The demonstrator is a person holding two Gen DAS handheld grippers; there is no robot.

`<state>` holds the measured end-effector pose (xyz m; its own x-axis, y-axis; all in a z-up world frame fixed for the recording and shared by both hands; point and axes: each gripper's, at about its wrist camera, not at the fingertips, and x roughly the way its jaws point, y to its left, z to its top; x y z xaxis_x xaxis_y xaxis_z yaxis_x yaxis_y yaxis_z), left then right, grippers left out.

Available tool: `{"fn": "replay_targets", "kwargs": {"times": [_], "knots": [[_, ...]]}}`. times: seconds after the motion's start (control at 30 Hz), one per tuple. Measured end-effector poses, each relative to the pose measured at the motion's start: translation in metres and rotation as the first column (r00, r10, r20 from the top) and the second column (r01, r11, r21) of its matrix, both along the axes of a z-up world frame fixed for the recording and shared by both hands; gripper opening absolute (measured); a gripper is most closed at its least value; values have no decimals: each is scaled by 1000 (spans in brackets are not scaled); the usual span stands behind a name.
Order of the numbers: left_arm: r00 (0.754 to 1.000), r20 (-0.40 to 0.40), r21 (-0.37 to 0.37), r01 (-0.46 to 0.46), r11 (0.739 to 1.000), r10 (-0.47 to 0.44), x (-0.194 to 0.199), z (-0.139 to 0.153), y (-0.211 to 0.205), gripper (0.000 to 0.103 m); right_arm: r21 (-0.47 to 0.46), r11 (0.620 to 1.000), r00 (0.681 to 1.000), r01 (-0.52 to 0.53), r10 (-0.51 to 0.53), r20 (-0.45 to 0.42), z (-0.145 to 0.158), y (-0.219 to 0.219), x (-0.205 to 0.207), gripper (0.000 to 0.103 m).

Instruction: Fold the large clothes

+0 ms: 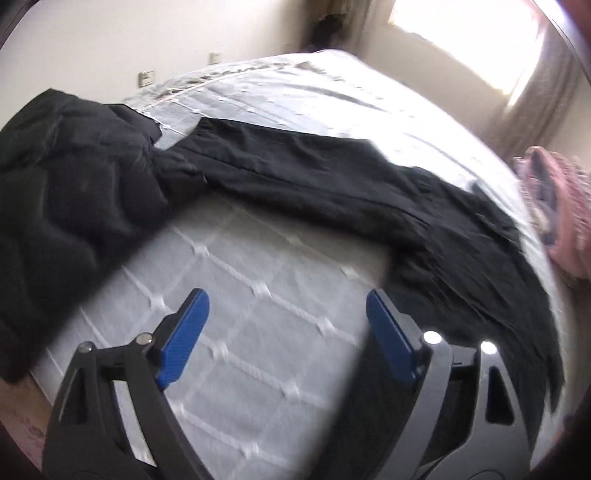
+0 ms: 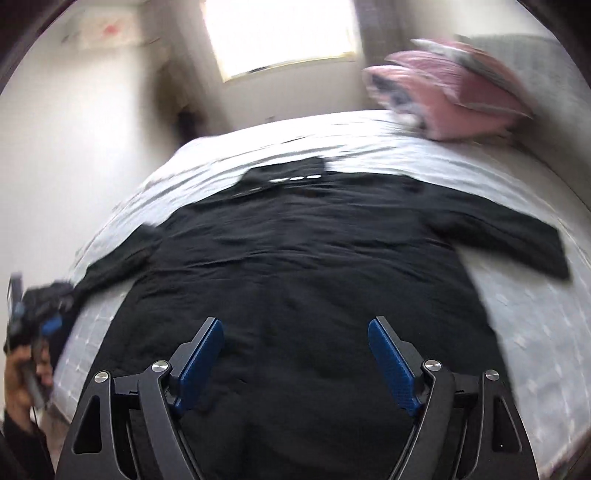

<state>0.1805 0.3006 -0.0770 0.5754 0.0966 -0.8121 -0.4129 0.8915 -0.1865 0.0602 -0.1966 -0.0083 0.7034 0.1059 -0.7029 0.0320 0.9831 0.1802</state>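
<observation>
A large black coat (image 2: pixel 295 266) lies spread flat on a white quilted bed (image 2: pixel 535 332), collar toward the window and both sleeves out to the sides. My right gripper (image 2: pixel 295 328) is open and empty just above the coat's lower hem. My left gripper (image 1: pixel 286 299) is open and empty over the bare mattress (image 1: pixel 258 295), between the coat's left sleeve (image 1: pixel 314 177) and its body. The left gripper also shows in the right wrist view (image 2: pixel 40 325), held in a hand at the bed's left edge near the sleeve cuff.
A pink folded blanket (image 2: pixel 454 92) sits at the bed's far right corner. A second dark garment (image 1: pixel 66 177) is heaped at the left in the left wrist view. A bright window (image 2: pixel 280 33) and white walls lie beyond the bed.
</observation>
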Motion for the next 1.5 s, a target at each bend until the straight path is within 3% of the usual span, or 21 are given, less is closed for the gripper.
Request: {"fn": "replay_targets", "kwargs": {"times": [0.13, 0.33, 0.4, 0.53, 0.67, 0.73, 0.77, 0.8, 0.87, 0.93, 1.03, 1.17, 1.3, 1.4, 1.43, 1.47, 1.5], "knots": [[994, -94, 30, -59, 998, 62, 57, -21, 17, 87, -64, 996, 998, -60, 60, -2, -8, 41, 44, 82], [972, -183, -38, -160, 986, 150, 104, -56, 49, 87, -148, 987, 998, -60, 60, -2, -32, 60, 95, 84], [968, -180, -38, -182, 983, 172, 114, -59, 55, 87, -152, 987, 998, -62, 64, 9, -49, 58, 97, 84], [966, -146, -80, -227, 971, 214, 134, -68, 67, 87, -85, 995, 996, -58, 52, -72, -73, 43, 94, 84], [947, -113, -191, -319, 929, 302, 137, -75, 84, 87, -60, 998, 998, -31, 27, -51, -69, 24, 88, 84], [935, -100, -206, -353, 912, 340, 135, -73, 88, 69, -43, 999, 999, 3, -4, -38, -66, 16, 88, 84], [933, -103, -198, -359, 912, 345, 134, -72, 89, 49, -24, 1000, 999, 7, -8, -41, -66, 14, 88, 84], [932, -104, -202, -363, 910, 348, 132, -72, 90, 38, 0, 1000, 999, 4, -4, -46, -67, 13, 89, 84], [923, -84, -274, -384, 882, 376, 120, -72, 92, 31, 32, 999, 998, -15, 17, -61, -70, 14, 91, 84], [921, -67, -304, -386, 871, 384, 113, -72, 92, 30, 21, 999, 998, -26, 27, -54, -69, 18, 90, 84], [932, -59, -278, -358, 891, 356, 115, -70, 89, 28, 9, 999, 999, -41, 41, -34, -66, 24, 87, 84], [923, -47, -332, -376, 865, 383, 108, -72, 90, 26, 17, 999, 998, -48, 49, -38, -68, 25, 87, 84], [920, -26, -367, -372, 853, 391, 99, -80, 95, 34, 25, 999, 998, -42, 43, -38, -67, 23, 87, 84], [905, -16, -396, -395, 829, 424, 100, -81, 100, 36, 37, 998, 998, -52, 53, -32, -64, 24, 85, 84], [904, -12, -387, -398, 832, 427, 103, -79, 100, 36, 36, 998, 998, -56, 57, -30, -64, 25, 85, 84], [906, -7, -368, -396, 842, 423, 106, -77, 99, 21, 33, 998, 998, -60, 61, -29, -64, 27, 85, 84], [909, 2, -331, -392, 858, 416, 110, -73, 96, 12, 29, 998, 998, -62, 63, -30, -64, 28, 85, 84]]}}
